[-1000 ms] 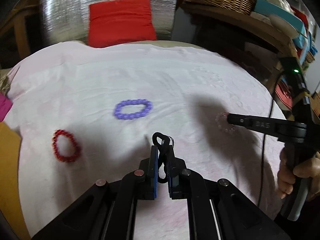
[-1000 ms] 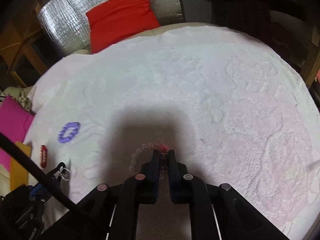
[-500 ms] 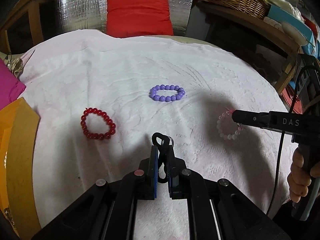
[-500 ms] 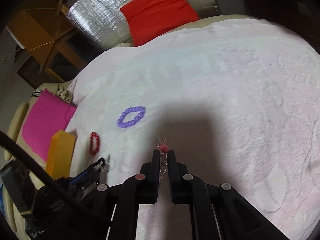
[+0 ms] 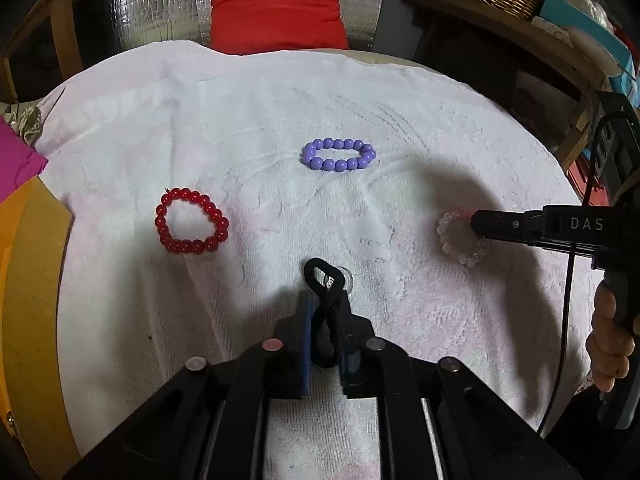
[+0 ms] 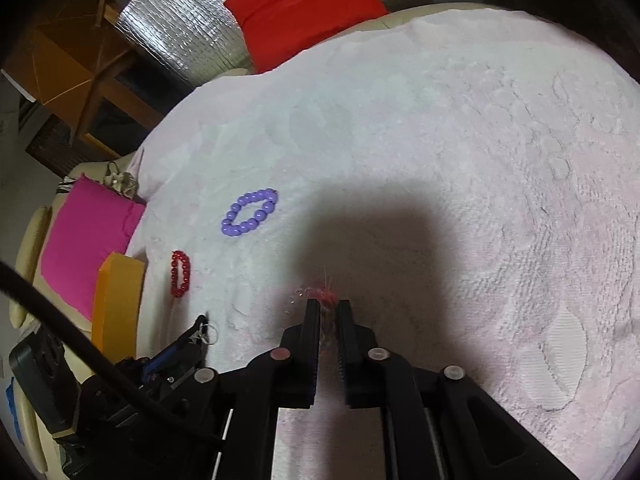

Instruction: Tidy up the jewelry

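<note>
A: What are the tools built like?

B: Both are matte black plastic. In the left wrist view, the left gripper (image 5: 325, 300) has two slim fingers on angular arms that splay outward toward the camera, and one finger (image 5: 306, 320) carries a blue pad on its inner face.

A: Any hardware on them?

B: Four round silvery screw heads (image 5: 273, 345) sit across the arms, the inner left one pinkish. The right gripper (image 6: 328, 308) has the same four, with ridged inner finger faces.

A: Markings or cables?

B: White letters "DAS" (image 5: 587, 224) on the right gripper's side, and a thin black cable (image 5: 568, 300) hanging beside its handle, which a bare hand (image 5: 610, 344) wraps.
</note>
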